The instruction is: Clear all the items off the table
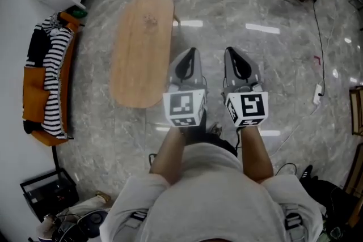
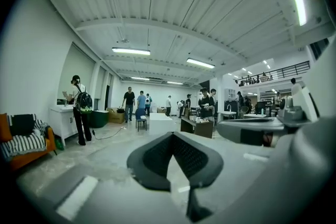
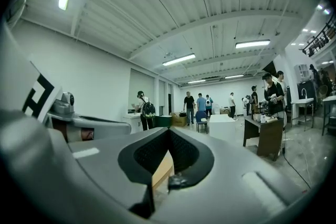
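Left gripper (image 1: 190,54), right gripper (image 1: 232,52): both clenched, nothing held, carried beside table (image 1: 142,48). Table top seen bare, no items made out there. Risks: small item overlooked, task wrongly judged done; power strip (image 1: 317,93) on floor tripped over.

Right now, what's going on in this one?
A person stands holding the left gripper and right gripper out in front, side by side. Both pairs of jaws are shut with nothing between them. The wooden table lies ahead to the left, apart from both grippers, and no items show on its top.
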Tool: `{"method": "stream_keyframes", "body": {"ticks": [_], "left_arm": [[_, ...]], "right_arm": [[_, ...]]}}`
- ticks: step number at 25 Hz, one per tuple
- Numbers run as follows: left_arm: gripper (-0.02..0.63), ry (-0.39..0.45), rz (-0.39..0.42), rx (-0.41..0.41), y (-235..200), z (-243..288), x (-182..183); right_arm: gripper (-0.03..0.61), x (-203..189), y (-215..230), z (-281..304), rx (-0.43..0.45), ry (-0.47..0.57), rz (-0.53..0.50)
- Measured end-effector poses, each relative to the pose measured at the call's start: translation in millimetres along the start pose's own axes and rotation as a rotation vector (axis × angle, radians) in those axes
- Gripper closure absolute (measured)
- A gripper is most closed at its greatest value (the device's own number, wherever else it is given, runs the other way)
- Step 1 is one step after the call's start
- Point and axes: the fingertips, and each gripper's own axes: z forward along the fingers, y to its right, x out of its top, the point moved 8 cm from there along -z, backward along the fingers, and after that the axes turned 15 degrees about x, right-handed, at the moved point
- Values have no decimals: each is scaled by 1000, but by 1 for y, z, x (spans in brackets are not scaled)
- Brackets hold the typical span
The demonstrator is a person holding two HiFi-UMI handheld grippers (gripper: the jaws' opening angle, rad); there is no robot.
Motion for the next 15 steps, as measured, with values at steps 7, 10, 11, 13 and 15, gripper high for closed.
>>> {"method": "stream_keyframes", "body": {"ticks": [7, 10, 11, 13, 15], "left_arm": [[592, -44, -26, -11, -30, 106, -6], [593, -60, -37, -18, -52, 151, 0], [594, -61, -40, -21, -60, 164, 3], [594, -58, -47, -27, -76, 186, 9], [594, -48, -49, -32, -90, 204, 15]], "right_arm": [[572, -6, 50, 98, -3, -46, -2], [572, -6, 64, 142, -2, -67, 7], [572, -4, 66, 157, -2, -71, 9], [572, -1, 69, 186, 4, -70, 17], [572, 1, 70, 212, 15, -61, 32]]}}
